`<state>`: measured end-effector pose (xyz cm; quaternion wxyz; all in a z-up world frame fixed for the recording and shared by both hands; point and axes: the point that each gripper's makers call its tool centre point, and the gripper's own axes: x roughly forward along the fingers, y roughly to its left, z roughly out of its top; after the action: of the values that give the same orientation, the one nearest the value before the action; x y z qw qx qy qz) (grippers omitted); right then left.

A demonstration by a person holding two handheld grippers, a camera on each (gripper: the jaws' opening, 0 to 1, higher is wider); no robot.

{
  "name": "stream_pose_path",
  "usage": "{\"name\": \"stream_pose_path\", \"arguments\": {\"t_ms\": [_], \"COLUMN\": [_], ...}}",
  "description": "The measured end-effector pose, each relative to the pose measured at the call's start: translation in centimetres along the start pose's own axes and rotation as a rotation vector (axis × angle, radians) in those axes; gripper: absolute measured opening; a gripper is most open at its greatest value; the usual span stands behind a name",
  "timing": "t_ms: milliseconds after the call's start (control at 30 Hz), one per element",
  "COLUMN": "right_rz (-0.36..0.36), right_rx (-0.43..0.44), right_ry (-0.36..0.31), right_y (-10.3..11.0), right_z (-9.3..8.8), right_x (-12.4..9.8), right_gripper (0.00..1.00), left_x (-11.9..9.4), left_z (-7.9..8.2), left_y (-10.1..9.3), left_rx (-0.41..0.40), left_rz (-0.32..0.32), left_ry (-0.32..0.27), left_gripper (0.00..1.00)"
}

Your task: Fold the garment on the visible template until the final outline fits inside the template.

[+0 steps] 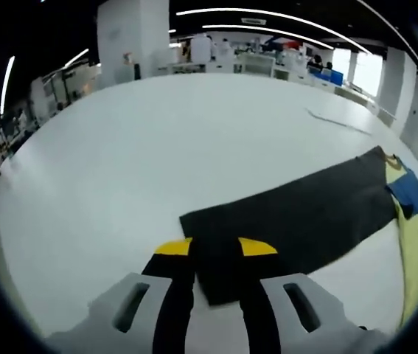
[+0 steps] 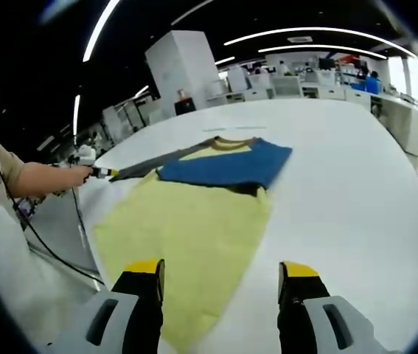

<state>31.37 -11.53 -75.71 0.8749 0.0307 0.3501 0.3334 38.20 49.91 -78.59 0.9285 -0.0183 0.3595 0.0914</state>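
Two claws on the job. Left claw (image 1: 216, 251): yellow-tipped jaws clenched on the corner of a dark grey sleeve (image 1: 297, 214), which stretches flat across the white counter (image 1: 157, 147) toward the rest of the garment at the right of the left gripper view. Same claw (image 2: 105, 174) seen from the right gripper view, at far left, held by a person's hand (image 2: 50, 179), pinching the sleeve tip near the counter's left edge.

Right claw (image 2: 222, 271): jaws spread apart, nothing between them, hovering over the near hem of the garment (image 2: 186, 221).

Garment: T-shirt, pale yellow body, lying flat on the counter, neck end away from the right claw. Blue sleeve (image 2: 227, 166) is folded over the chest, just below the collar (image 2: 227, 142). Dark grey strip shows along the blue piece's lower edge. Yellow body looks mostly smooth, light wrinkles. Cannot tell where any template outline is; no marking I can make out under the fabric.

Edges and room: garment sits toward the left side of the counter in the right gripper view; near-left hem comes close to the counter edge. Wide bare white surface to the right and beyond the collar. Cable (image 2: 54, 247) hangs off the left edge below the hand. Office desks and people well apart in the background.
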Motion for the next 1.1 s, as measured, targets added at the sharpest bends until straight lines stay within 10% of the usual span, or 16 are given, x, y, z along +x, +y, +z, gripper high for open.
{"name": "stream_pose_path", "arguments": {"t_ms": [1100], "right_rz": [-0.003], "right_rx": [0.005], "right_ry": [-0.005], "right_y": [0.5], "right_z": [-0.3], "right_x": [-0.3], "right_gripper": [0.61], "left_x": [1.4], "left_z": [1.8], "left_y": [1.7], "left_rx": [0.019], "left_rz": [-0.031], "left_ry": [-0.046], "left_gripper": [0.01]}}
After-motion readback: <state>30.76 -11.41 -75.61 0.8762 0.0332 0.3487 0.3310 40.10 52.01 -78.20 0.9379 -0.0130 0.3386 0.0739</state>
